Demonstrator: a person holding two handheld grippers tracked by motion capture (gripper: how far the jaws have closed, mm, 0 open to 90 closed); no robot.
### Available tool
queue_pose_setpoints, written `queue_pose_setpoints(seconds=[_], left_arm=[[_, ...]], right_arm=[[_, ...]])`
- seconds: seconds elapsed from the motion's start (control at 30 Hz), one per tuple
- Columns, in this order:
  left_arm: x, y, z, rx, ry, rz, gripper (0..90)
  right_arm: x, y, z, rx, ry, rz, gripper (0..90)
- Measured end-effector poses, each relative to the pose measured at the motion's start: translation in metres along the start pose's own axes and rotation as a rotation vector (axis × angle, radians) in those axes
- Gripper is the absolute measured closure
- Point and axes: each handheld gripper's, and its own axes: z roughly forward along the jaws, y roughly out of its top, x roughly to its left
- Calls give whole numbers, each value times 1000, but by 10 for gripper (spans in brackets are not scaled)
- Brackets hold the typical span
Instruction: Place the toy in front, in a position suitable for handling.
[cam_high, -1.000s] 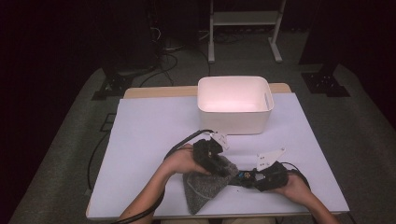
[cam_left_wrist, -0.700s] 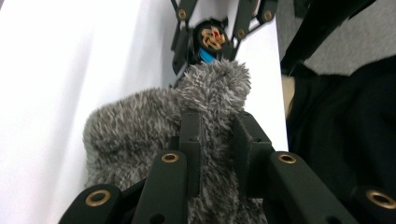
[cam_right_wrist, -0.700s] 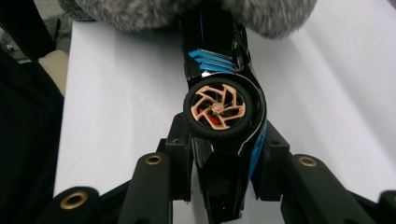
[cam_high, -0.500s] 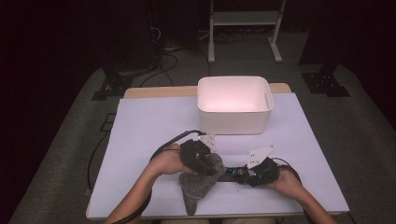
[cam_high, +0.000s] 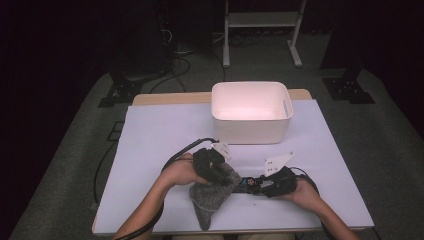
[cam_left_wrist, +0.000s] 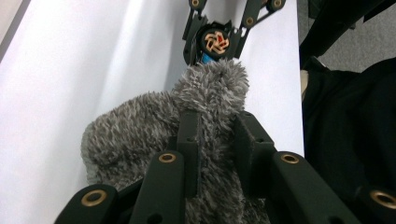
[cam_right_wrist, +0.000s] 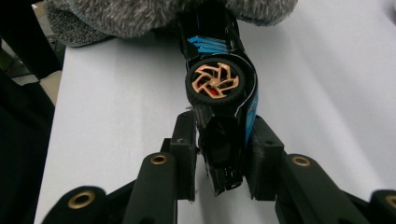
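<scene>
Dark room around a table (cam_high: 150, 130) under a white sheet, with a white bin (cam_high: 250, 112) at its far side. Nearer the person than the bin, a fuzzy grey sock (cam_high: 212, 195) lies on the sheet. Left gripper (cam_high: 220, 177) has its jaws pinched on the sock's opening; in the left gripper view the pile (cam_left_wrist: 205, 93) bulges between the black pads. Right gripper (cam_high: 252, 184), just right of the sock, is clamped on the tail of a black toy car (cam_right_wrist: 219, 107) with blue stripes and a copper wheel; its jaws have just been closing. Car's nose is tucked under the sock's edge

Step in hand, as I judge it: feeding the car into the sock, barely begun

Next move calls for the left holding the cuff firm while the right pushes the car straight in; the wheel may snag the pile
</scene>
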Motion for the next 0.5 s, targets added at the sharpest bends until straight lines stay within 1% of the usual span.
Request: queue_pose_setpoints(seconds=[0.07, 0.1, 0.2, 0.27, 0.33, 0.43, 0.5], left_arm=[[-1, 6, 4, 1, -9, 14, 753], [-2, 12, 7, 10, -13, 32, 756], [-4, 26, 17, 24, -26, 57, 759], [-4, 36, 24, 36, -36, 72, 759], [-4, 45, 30, 35, -50, 90, 759], [-4, 51, 37, 49, -60, 93, 755], [-1, 51, 36, 37, -59, 74, 755]], right_arm=[[0, 0, 0, -3, -7, -9, 674], [1, 0, 0, -2, -10, -8, 674], [1, 0, 0, -4, -13, -13, 673], [2, -1, 1, -8, -11, -4, 670], [2, -1, 1, -13, -10, 2, 667], [1, -1, 2, -19, -9, 4, 664], [1, -2, 3, -23, -15, 7, 665]])
